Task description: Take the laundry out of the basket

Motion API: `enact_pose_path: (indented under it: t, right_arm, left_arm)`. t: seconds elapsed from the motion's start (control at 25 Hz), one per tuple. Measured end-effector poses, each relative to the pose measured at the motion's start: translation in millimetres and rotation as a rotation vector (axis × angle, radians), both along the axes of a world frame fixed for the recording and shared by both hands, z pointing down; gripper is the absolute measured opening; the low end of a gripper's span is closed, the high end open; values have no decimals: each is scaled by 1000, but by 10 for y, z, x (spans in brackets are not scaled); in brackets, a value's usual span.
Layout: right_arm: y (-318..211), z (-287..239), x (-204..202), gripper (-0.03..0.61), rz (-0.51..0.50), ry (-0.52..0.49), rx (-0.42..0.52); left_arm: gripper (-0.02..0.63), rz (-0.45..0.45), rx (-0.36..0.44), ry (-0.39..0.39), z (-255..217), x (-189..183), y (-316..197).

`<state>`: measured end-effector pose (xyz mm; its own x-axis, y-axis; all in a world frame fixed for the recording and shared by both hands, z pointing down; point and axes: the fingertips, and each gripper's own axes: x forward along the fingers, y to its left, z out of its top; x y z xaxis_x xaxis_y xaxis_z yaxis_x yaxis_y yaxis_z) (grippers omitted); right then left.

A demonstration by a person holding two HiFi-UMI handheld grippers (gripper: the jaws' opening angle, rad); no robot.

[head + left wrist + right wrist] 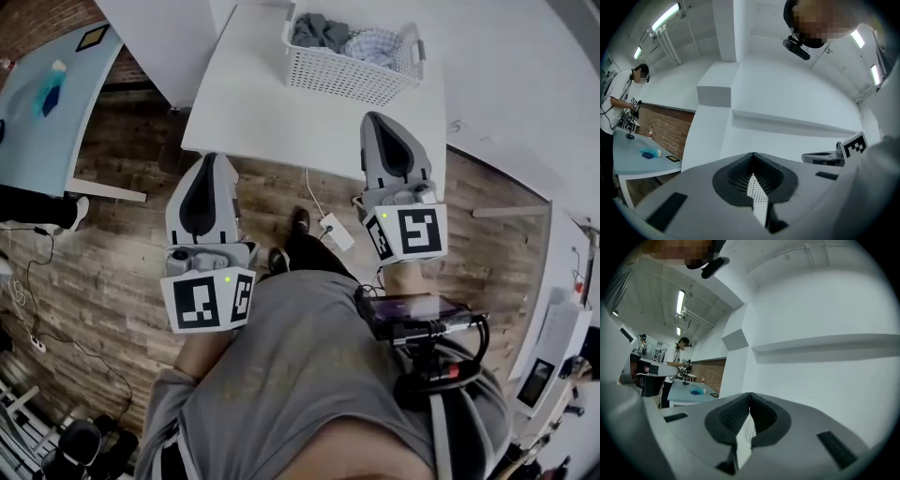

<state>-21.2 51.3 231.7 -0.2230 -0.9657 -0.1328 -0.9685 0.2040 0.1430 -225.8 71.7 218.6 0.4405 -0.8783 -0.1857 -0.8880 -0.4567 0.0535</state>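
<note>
A white laundry basket (347, 77) stands at the far side of a white table (248, 108). In it lie grey clothes (317, 33) and a blue-and-white checked cloth (373, 45). My left gripper (216, 157) and right gripper (371, 116) hang in front of my body over the wooden floor, short of the table's near edge and well apart from the basket. Both gripper views point up at white walls and ceiling. The left gripper (753, 153) and the right gripper (750, 393) each have their jaws closed tip to tip with nothing between them. Neither gripper view shows the basket.
A light blue table (42, 112) stands at the left. On the floor by my shoe (298, 221) lies a white power adapter (336, 232) with its cable. Another person (618, 101) works at a bench by a brick wall.
</note>
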Motion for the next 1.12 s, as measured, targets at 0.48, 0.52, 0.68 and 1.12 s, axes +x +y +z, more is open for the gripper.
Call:
enact_pose_path:
  t: [0.48,0.52,0.68,1.12]
  right_arm:
    - [-535,-237,738,8,82,-115,79]
    - [-600,-245,806,8,88,-125,84]
    - [-837,-213,1119,8,124,-175,98]
    - [-1456,-365,1952,8,154,-209,136]
  left_arm:
    - [8,105,21,-88,-124,729,-694]
    - [8,117,24,-97,-147,818,-786]
    - [8,168,32,-147,-201,1183,-1110]
    - [8,217,74,-175,-426,2068,-1847]
